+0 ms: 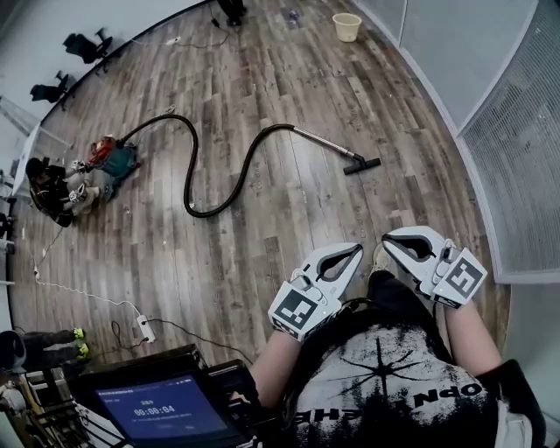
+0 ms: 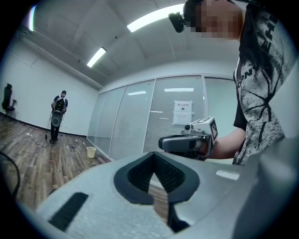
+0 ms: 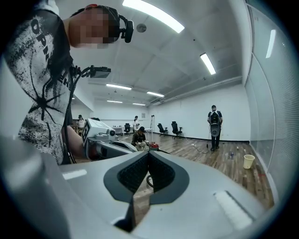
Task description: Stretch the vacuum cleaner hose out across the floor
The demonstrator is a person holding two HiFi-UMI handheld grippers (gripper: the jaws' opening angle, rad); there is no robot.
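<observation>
The black vacuum hose (image 1: 206, 214) lies in an S-curve on the wood floor, running from the red and teal vacuum body (image 1: 110, 161) at the left to a metal wand with a black nozzle (image 1: 361, 164). Both grippers are held close to the person's chest, far from the hose. My left gripper (image 1: 355, 251) (image 2: 153, 155) is shut with nothing in it. My right gripper (image 1: 388, 241) (image 3: 148, 155) is shut and empty too. Their tips point toward each other, a small gap apart. A bit of hose shows in the right gripper view past the jaws.
A person crouches beside the vacuum body (image 1: 54, 189). A pale bucket (image 1: 346, 26) stands at the far end near the glass wall with blinds (image 1: 516, 131). Office chairs (image 1: 87, 45) line the back wall. A power strip (image 1: 145, 329) and a screen (image 1: 159, 408) are near the person's feet.
</observation>
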